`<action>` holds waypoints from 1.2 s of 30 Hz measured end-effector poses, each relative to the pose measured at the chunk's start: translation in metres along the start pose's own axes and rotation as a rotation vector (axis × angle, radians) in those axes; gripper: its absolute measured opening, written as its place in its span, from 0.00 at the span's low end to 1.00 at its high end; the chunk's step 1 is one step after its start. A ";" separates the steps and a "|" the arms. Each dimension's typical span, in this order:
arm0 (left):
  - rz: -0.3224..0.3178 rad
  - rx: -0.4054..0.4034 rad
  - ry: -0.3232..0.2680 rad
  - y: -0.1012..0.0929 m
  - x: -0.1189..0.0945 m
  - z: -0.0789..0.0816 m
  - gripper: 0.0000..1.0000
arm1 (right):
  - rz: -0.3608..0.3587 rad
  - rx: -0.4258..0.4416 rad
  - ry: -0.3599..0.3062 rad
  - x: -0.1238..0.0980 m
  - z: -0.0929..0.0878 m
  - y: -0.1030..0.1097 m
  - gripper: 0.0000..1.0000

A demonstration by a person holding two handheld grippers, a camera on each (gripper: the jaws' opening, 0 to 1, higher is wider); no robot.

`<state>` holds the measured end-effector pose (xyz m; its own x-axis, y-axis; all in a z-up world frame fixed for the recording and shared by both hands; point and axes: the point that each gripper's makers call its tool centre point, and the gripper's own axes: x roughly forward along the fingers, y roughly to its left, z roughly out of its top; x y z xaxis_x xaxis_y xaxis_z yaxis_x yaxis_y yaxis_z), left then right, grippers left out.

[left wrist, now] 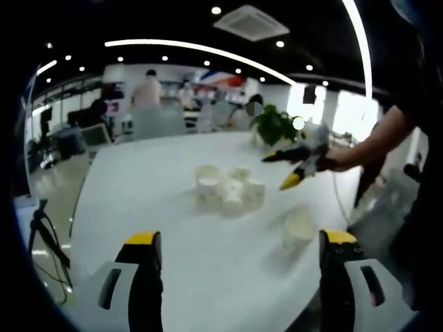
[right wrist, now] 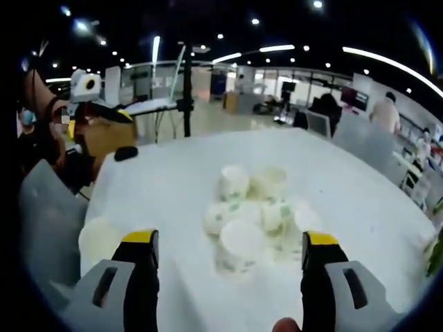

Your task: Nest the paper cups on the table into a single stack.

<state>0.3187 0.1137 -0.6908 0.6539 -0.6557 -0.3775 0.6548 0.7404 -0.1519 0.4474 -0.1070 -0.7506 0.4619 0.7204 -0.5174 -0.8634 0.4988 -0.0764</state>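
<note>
Paper cups (right wrist: 252, 214) sit clustered, upside down and upright, near the middle of the white worktop (right wrist: 360, 200), with a lone cup (left wrist: 299, 228) apart near its edge. The left tongs (left wrist: 239, 252) and right tongs (right wrist: 228, 256) both hover spread and empty short of the cluster. A potted plant (left wrist: 275, 124) stands beyond.

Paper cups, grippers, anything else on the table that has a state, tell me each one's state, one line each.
Cluster of paper cups: loose on the table, not stacked, some upright, some upside down.
Lone paper cup: upright, apart from the cluster.
Left gripper: open, empty, above the table.
Right gripper: open, empty, facing the cluster.
Table: white, bearing the cups.
</note>
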 end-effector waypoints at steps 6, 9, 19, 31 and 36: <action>0.008 -0.008 0.003 0.003 -0.001 -0.003 0.94 | 0.010 0.022 0.011 0.008 -0.003 0.000 0.77; 0.011 -0.012 0.003 0.004 -0.001 -0.004 0.94 | 0.017 0.026 0.013 0.011 -0.004 -0.001 0.75; 0.019 -0.014 0.008 0.007 -0.003 -0.008 0.94 | 0.023 0.043 0.039 0.017 -0.013 -0.005 0.68; 0.028 -0.018 0.013 0.012 -0.008 -0.013 0.94 | 0.056 0.039 0.042 0.025 -0.013 0.003 0.55; 0.030 -0.018 0.017 0.012 -0.009 -0.015 0.94 | 0.063 0.041 0.046 0.030 -0.015 0.005 0.53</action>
<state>0.3149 0.1312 -0.7030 0.6664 -0.6310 -0.3971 0.6281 0.7621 -0.1570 0.4539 -0.0904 -0.7790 0.3966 0.7281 -0.5591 -0.8808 0.4734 -0.0084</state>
